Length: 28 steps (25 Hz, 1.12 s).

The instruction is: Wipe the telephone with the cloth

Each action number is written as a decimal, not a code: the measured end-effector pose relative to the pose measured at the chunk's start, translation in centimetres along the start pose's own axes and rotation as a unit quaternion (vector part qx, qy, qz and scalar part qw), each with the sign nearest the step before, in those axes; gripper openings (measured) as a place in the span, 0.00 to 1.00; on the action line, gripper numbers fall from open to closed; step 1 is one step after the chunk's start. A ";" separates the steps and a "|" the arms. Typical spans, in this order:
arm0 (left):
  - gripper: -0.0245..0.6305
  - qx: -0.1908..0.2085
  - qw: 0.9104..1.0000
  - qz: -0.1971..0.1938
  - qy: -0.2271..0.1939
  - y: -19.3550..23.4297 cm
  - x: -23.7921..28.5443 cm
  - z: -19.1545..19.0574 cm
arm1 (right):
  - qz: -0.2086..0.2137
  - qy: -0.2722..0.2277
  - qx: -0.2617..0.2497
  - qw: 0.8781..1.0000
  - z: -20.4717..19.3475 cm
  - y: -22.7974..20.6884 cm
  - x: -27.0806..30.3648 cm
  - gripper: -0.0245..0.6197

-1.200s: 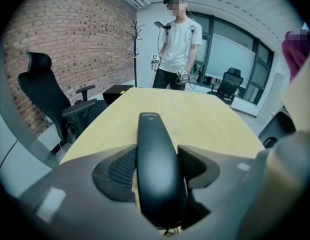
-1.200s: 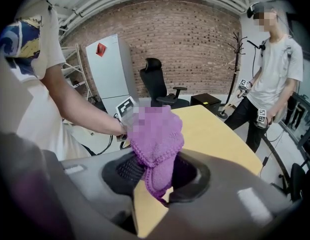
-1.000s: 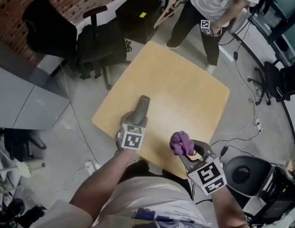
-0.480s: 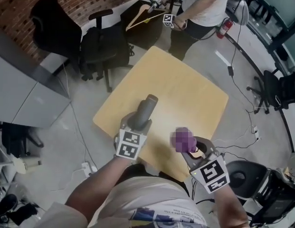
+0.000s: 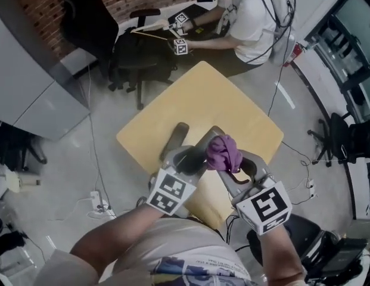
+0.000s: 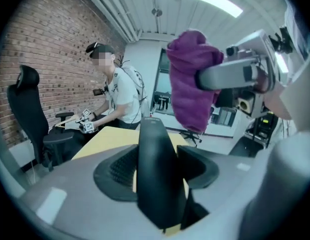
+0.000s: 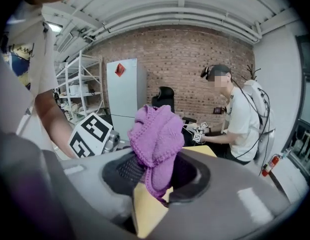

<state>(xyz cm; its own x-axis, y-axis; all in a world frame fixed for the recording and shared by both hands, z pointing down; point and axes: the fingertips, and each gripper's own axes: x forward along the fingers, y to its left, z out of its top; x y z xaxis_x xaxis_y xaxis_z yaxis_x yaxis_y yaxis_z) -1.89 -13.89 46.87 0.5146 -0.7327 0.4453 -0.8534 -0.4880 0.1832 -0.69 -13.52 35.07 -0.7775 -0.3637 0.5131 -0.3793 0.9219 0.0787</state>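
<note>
Counting one telephone, one cloth, one counter. My left gripper: jaws standing fairly wide, clamping dark telephone handset, holding it above counter. My right gripper: jaws pinching bunched purple cloth, which is hanging just beside telephone's far end; contact not determinable. One person sitting beyond counter's far corner.

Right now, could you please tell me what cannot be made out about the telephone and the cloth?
- Buttons on the telephone: the left gripper view shows only a smooth dark side, and the head view is too small.
- Its lower end: buried in the left gripper in both views.
- Whether the cloth touches it: they overlap in the head view.
</note>
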 end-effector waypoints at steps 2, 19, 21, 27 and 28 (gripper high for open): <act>0.43 0.001 1.000 -0.007 -0.005 -1.2 -0.1 0.3 | 0.024 -0.009 -0.004 1.000 0.5 1.3 0.8 0.23; 0.43 -0.015 0.999 0.001 -0.037 -5.4 -2.4 1.4 | 0.046 -0.002 -0.012 0.999 -1.6 -0.7 0.9 0.23; 0.43 -0.018 0.999 0.004 -0.037 -5.8 -2.6 1.3 | 0.035 -0.004 -0.010 0.999 -1.5 -1.9 0.5 0.23; 0.43 -0.029 0.998 0.016 -0.044 -5.9 -3.0 1.2 | 0.019 -0.023 -0.005 1.000 -0.7 -4.2 -0.7 0.23; 0.43 -0.031 0.998 0.018 -0.045 -5.8 -3.1 1.2 | 0.023 -0.027 -0.006 0.999 -0.4 -4.0 -0.9 0.23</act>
<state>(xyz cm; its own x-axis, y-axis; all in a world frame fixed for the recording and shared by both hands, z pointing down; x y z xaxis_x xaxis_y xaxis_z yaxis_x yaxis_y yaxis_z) 1.57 -9.38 43.41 0.4861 -0.7903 0.3731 -0.8738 -0.4323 0.2226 1.71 -16.79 34.67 -0.8202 -0.3269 0.4695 -0.3363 0.9394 0.0666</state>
